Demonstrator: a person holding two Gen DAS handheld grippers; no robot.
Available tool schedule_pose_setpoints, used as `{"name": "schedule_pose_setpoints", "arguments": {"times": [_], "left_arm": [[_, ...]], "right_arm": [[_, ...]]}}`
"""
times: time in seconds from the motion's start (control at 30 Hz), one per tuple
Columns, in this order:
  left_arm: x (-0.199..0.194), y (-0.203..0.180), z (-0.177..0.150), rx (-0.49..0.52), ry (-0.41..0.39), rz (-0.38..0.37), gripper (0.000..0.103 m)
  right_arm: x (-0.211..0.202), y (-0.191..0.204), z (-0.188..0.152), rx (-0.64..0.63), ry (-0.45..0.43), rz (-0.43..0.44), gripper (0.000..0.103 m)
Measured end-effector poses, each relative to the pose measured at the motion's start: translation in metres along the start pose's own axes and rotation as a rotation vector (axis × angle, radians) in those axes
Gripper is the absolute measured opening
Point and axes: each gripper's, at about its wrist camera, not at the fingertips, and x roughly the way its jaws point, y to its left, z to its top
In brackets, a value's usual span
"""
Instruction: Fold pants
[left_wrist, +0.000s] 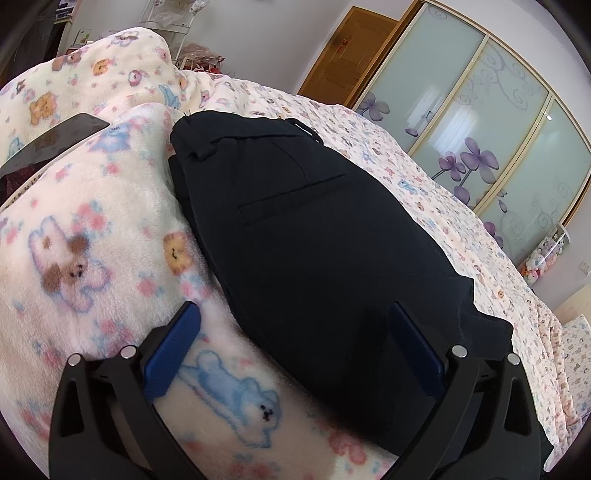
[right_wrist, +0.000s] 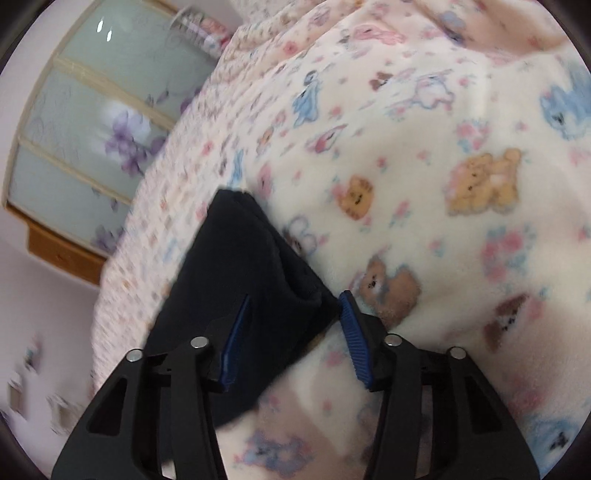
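Folded black pants (left_wrist: 317, 236) lie on the bed, with the back pocket facing up and the waistband at the far end. My left gripper (left_wrist: 295, 314) hangs open just above them. Its right finger (left_wrist: 410, 332) is over the dark cloth and its left finger (left_wrist: 184, 328) over the fleece, so the pants' near edge runs between them. In the blurred right wrist view, a thick corner of the pants (right_wrist: 240, 254) sits between the fingers of my right gripper (right_wrist: 295, 302). The jaws are half closed around that fold. The right pad (right_wrist: 352, 332) is at the cloth's edge, and I see no firm pinch.
A cream fleece blanket with bears and rabbits (left_wrist: 92, 229) is piled beside the pants on the flowered bedsheet (left_wrist: 443, 206). A dark phone or tablet (left_wrist: 51, 140) lies on the blanket at the far left. Frosted sliding wardrobe doors (left_wrist: 491, 125) stand beyond the bed.
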Motion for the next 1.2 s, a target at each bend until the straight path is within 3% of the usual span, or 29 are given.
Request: {"name": "schedule_pose_setpoints", "arguments": {"times": [0.03,0.13,0.33,0.5,0.67,0.77,0.93,1.03,1.1,1.2], "left_arm": [[0.0,0.0,0.0,0.0,0.0,0.0,0.101],[0.0,0.0,0.0,-0.002,0.0,-0.003,0.101],[-0.001,0.001,0.0,-0.005,-0.001,-0.007,0.101],[-0.001,0.002,0.0,-0.01,-0.001,-0.013,0.101],[-0.002,0.003,0.0,-0.015,-0.002,-0.021,0.101],[-0.003,0.003,0.0,-0.016,-0.002,-0.022,0.101],[-0.003,0.003,0.0,-0.018,-0.003,-0.025,0.101],[-0.004,0.003,0.0,-0.018,-0.004,-0.027,0.101],[-0.004,0.003,0.0,-0.019,-0.004,-0.029,0.101],[-0.005,0.004,0.0,-0.023,-0.004,-0.041,0.101]], "right_arm": [[-0.001,-0.003,-0.002,0.008,-0.012,0.002,0.033],[-0.008,-0.01,-0.005,0.005,-0.041,0.038,0.021],[-0.03,0.007,-0.01,-0.02,-0.133,0.132,0.017],[-0.046,0.067,-0.021,-0.113,-0.178,0.234,0.017],[-0.049,0.15,-0.05,-0.227,-0.158,0.371,0.017],[-0.042,0.213,-0.09,-0.34,-0.104,0.468,0.017],[0.008,0.309,-0.191,-0.55,0.082,0.594,0.016],[0.061,0.335,-0.261,-0.671,0.216,0.533,0.016],[0.1,0.334,-0.301,-0.715,0.311,0.425,0.016],[0.122,0.325,-0.326,-0.768,0.323,0.354,0.017]]}}
